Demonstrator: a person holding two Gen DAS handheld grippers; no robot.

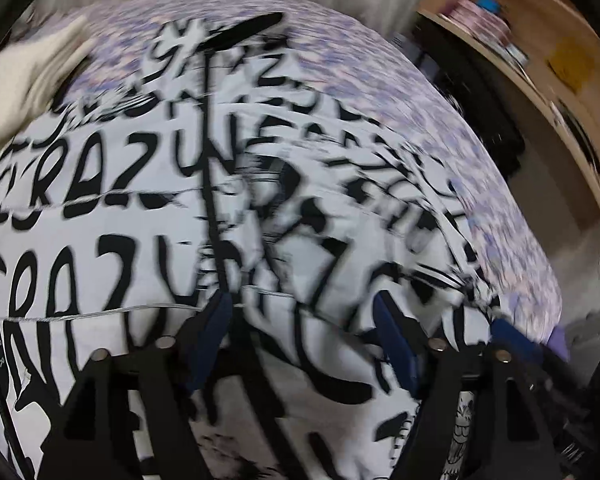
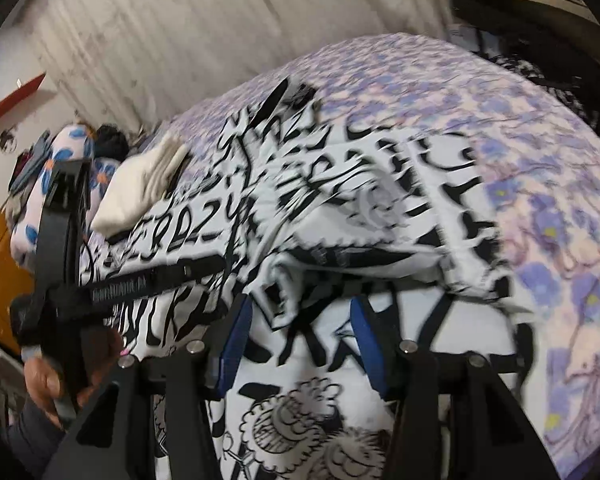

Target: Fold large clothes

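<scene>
A large white garment with black lettering lies spread on a bed with a purple floral sheet; it also shows in the right wrist view. My left gripper hovers low over the garment's near part, jaws apart with blue pads; no cloth is pinched between them. My right gripper is also open over a folded-over flap of the garment, blue pads apart. The left gripper body and the hand holding it show at the left of the right wrist view. Both views are motion-blurred.
A folded cream cloth lies at the garment's far left edge, also in the left wrist view. A flowered pillow sits beyond it. A wooden shelf unit stands right of the bed. A curtain hangs behind.
</scene>
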